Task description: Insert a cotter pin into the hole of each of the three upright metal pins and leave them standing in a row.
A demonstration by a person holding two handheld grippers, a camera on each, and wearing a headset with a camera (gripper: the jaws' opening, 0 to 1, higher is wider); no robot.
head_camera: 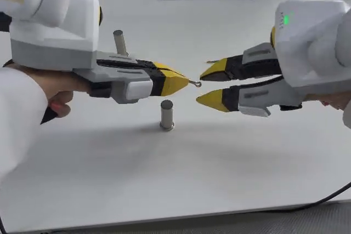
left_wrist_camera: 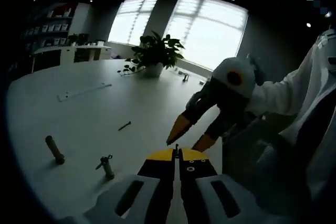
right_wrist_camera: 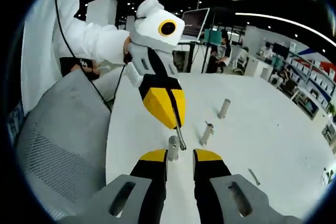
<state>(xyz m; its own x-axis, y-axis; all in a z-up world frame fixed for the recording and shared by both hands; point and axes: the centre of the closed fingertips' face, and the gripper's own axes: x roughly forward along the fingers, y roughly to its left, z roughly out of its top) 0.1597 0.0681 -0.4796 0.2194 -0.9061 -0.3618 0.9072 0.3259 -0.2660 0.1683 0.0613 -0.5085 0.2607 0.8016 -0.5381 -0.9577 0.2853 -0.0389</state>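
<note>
Cotter pin [head_camera: 195, 84] is showing in the head view as a short wire end poking from the left gripper [head_camera: 184, 83], whose jaws are pressing together on it above the tabletop [head_camera: 109, 163]. The right gripper [head_camera: 201, 87] is facing it tip to tip, jaws standing apart. One metal pin [head_camera: 166, 114] is standing upright just below them.

In the left gripper view the wire is sticking out of the clamped yellow tips, with the right gripper gaping opposite. A second metal pin [left_wrist_camera: 105, 165] seems to be carrying a cotter already, and a loose cotter pin [left_wrist_camera: 124, 126] is lying beyond it.

In the right gripper view three metal pins are standing in a row, the nearest just ahead of the parted jaws and under the held cotter pin.

The wire is looking light, thin and springy – likely slippery between hard tips and apt to swivel. Gripping the looped head is probably best, leaving the straight legs free for the hole.
</note>
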